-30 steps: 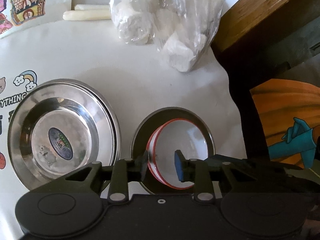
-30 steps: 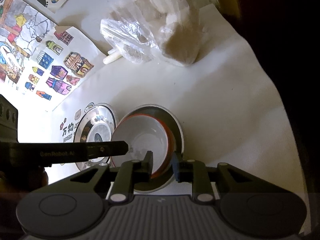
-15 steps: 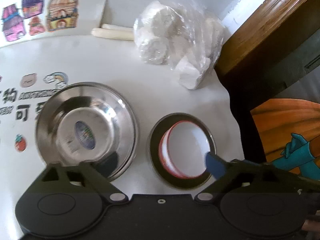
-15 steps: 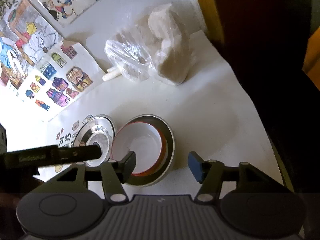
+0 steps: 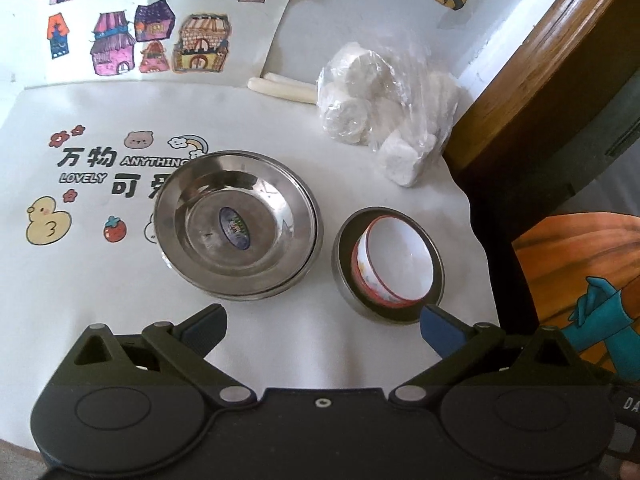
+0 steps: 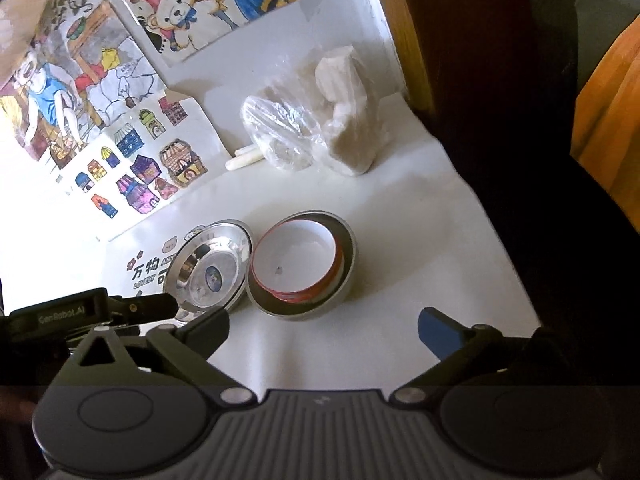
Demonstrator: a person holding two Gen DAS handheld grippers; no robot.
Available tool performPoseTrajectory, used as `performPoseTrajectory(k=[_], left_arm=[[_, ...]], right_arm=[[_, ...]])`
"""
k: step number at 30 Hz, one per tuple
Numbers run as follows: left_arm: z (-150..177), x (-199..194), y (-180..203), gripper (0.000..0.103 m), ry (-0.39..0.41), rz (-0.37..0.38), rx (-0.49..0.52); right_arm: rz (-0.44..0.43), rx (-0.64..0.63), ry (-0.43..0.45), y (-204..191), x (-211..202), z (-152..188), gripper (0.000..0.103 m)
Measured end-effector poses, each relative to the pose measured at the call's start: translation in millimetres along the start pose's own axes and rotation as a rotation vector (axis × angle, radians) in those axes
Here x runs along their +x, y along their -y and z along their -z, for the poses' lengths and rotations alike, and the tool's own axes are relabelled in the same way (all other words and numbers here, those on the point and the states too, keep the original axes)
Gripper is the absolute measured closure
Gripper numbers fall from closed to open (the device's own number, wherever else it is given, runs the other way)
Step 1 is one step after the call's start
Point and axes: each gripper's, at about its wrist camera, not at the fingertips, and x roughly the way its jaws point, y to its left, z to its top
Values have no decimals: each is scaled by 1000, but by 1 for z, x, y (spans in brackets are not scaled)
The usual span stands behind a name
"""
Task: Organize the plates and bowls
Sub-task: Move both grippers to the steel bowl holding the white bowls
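A stack of steel plates (image 5: 236,236) sits on the white table, also in the right wrist view (image 6: 210,272). To its right a white bowl with a red rim (image 5: 394,266) rests inside a steel bowl (image 5: 348,280); both show in the right wrist view, the white bowl (image 6: 296,256) nested in the steel one (image 6: 344,276). My left gripper (image 5: 320,326) is open and empty, held above and short of both. My right gripper (image 6: 324,328) is open and empty, near the bowls. The left gripper's finger (image 6: 152,306) shows at the left of the right wrist view.
A clear plastic bag of white rolls (image 5: 380,116) lies at the back right beside two white sticks (image 5: 280,88). Coloured drawings (image 5: 140,28) lean at the back. The table's right edge (image 5: 476,232) runs just beside the bowls, with a wooden frame (image 5: 540,60) beyond it.
Both grippers were shut on the red-rimmed bowl's rim; they have opened, let it go inside the steel bowl, and drawn back and up.
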Motion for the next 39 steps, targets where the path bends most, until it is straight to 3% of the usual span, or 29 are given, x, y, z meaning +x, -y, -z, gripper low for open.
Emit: performPoseTrajectory(k=[13,24,27,39], left_arm=[[7,1,8,1,-13,-42,0],[-5,53,10,1,-129,-144,-142],[-8,65,16,1,-141,-155,-173],[0,86,21,1,-186,-314,-314]], right_arm=[[75,-36,5,9,-11,-7,0],[98,-131,-163,38,41,-45,0],[83,-176,-209,46,61,-61,0],[-7,-417,-347,47,131,-101,0]])
